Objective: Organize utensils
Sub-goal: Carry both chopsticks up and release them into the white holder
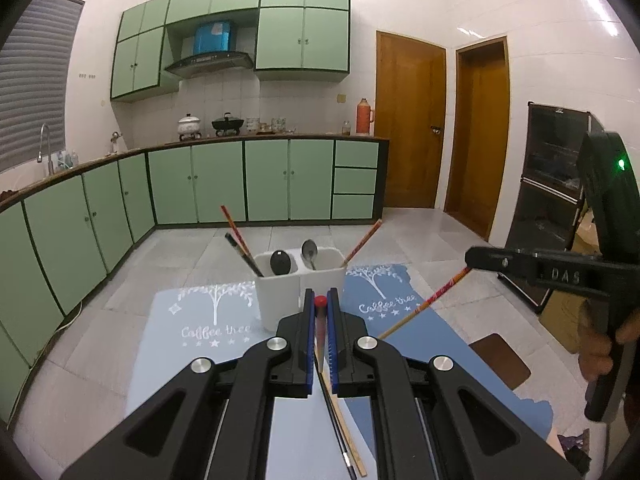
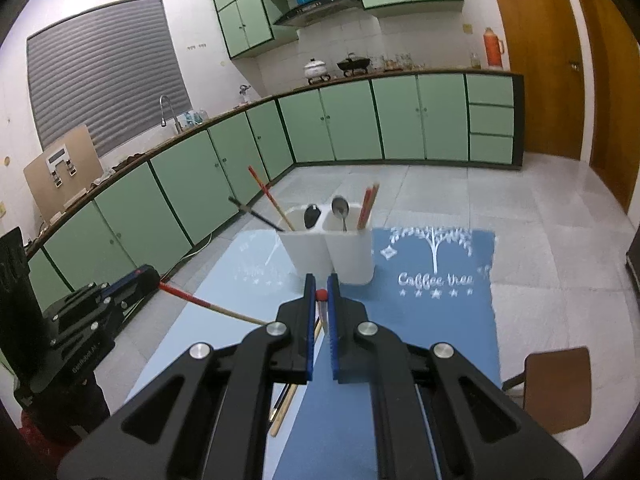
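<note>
- The left gripper (image 1: 320,303) has its blue-padded jaws pressed together on a red-tipped chopstick (image 1: 321,320); the red end pokes up between the fingertips and the pale shaft runs back toward the camera.
- Seen from the right wrist, that chopstick juts out of the left gripper to the right, above the light blue placemat (image 2: 224,280).
- Below the left gripper, a loose pale chopstick (image 1: 352,432) and a dark chopstick (image 1: 340,436) lie side by side on the table near its near edge.
- The white two-compartment utensil holder (image 1: 280,292) stands toward the far edge of the table, across the seam between the light blue placemat and the dark blue placemat (image 1: 384,292).
- Its left compartment holds a black spoon (image 1: 279,262), a black chopstick (image 1: 242,252) and a red-patterned chopstick (image 1: 234,228), both sticks leaning left.
- Its right compartment holds a metal spoon (image 1: 309,252) and red-patterned chopsticks (image 1: 362,242) leaning right.
- The right gripper (image 2: 321,280) is likewise closed on a second red-tipped chopstick (image 2: 320,295), the red end showing between its blue pads.
- From the left wrist, this second chopstick hangs from the right gripper's tip, slanting down to the left above the dark blue placemat.
- A person's hand (image 1: 604,344) grips the right gripper's handle at the right edge.
- A brown chair seat (image 2: 556,388) sits just off the table's right near corner.
</note>
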The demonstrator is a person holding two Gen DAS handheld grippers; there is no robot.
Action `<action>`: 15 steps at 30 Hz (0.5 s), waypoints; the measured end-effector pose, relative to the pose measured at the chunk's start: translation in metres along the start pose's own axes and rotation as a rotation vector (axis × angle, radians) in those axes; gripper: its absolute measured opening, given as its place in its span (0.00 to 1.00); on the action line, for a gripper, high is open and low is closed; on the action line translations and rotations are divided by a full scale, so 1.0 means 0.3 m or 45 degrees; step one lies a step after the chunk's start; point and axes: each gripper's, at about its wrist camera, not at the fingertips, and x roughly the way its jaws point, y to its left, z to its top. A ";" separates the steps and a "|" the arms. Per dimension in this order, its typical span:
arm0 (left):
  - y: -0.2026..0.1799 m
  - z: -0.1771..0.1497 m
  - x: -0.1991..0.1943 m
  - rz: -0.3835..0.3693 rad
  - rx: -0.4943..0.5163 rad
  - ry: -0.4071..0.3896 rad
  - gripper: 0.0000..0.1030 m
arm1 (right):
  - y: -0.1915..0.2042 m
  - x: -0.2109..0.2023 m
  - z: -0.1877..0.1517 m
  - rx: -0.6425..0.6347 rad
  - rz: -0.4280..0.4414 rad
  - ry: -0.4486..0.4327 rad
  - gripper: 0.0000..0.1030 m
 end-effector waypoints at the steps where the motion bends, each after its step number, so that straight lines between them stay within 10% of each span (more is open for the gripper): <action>1: 0.002 0.011 -0.005 0.002 0.002 -0.011 0.05 | -0.001 -0.007 0.018 -0.006 0.001 -0.012 0.05; 15: 0.053 0.307 0.014 0.070 0.053 -0.244 0.05 | 0.005 -0.004 0.354 -0.109 -0.067 -0.180 0.05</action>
